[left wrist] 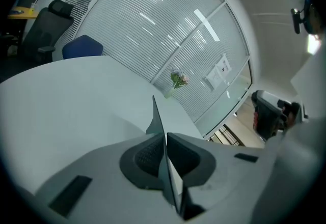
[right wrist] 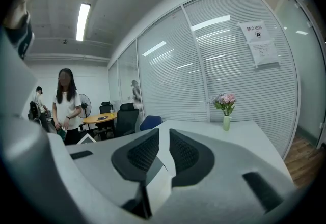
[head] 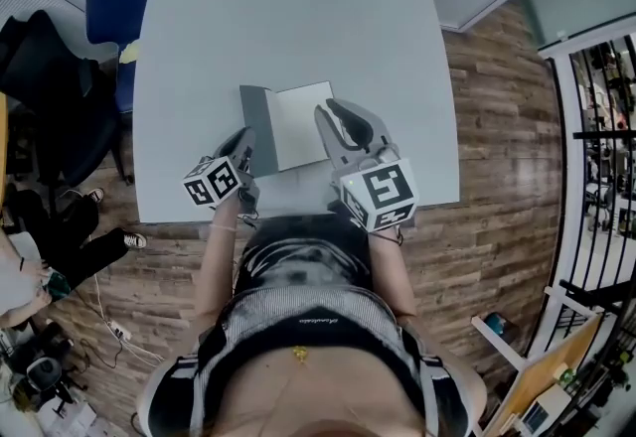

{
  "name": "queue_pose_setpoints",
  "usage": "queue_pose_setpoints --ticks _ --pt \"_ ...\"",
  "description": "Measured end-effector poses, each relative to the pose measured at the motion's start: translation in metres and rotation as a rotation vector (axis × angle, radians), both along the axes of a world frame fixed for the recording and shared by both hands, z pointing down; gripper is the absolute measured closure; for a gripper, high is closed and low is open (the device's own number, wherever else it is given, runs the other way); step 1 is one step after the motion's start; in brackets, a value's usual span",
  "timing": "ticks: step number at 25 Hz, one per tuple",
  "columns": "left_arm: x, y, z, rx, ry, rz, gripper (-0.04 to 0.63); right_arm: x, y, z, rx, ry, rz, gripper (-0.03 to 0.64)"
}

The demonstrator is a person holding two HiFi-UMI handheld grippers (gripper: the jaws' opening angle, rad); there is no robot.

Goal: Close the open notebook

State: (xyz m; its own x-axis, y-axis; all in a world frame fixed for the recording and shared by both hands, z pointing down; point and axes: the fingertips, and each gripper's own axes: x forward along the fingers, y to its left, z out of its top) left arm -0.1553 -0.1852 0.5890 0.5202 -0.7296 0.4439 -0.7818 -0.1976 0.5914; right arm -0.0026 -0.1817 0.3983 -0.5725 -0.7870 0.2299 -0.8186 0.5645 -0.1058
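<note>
Grey cover (head: 256,127) of notebook (head: 288,125) in left gripper (head: 243,137), white page (head: 304,122) in right gripper (head: 333,111).

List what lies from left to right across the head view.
blue chair → left gripper → notebook → right gripper → wood floor

Right gripper (right wrist: 164,136) pinched on the notebook (right wrist: 160,182), white page and dark cover between its jaws, vase of flowers (right wrist: 225,110) ahead on white table (right wrist: 247,132), person (right wrist: 65,106) stood far left.
</note>
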Motion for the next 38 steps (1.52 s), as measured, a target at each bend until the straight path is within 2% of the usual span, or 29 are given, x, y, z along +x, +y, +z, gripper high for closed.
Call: queue_pose_setpoints --ticks 23,38 --pt "0.046 -0.007 -0.011 0.026 -0.074 -0.025 0.574 0.040 -0.003 0.001 -0.003 -0.020 -0.063 0.552" --pt "0.084 -0.010 -0.010 0.024 -0.119 0.003 0.574 0.065 -0.006 0.002 -0.003 -0.017 -0.079 0.552"
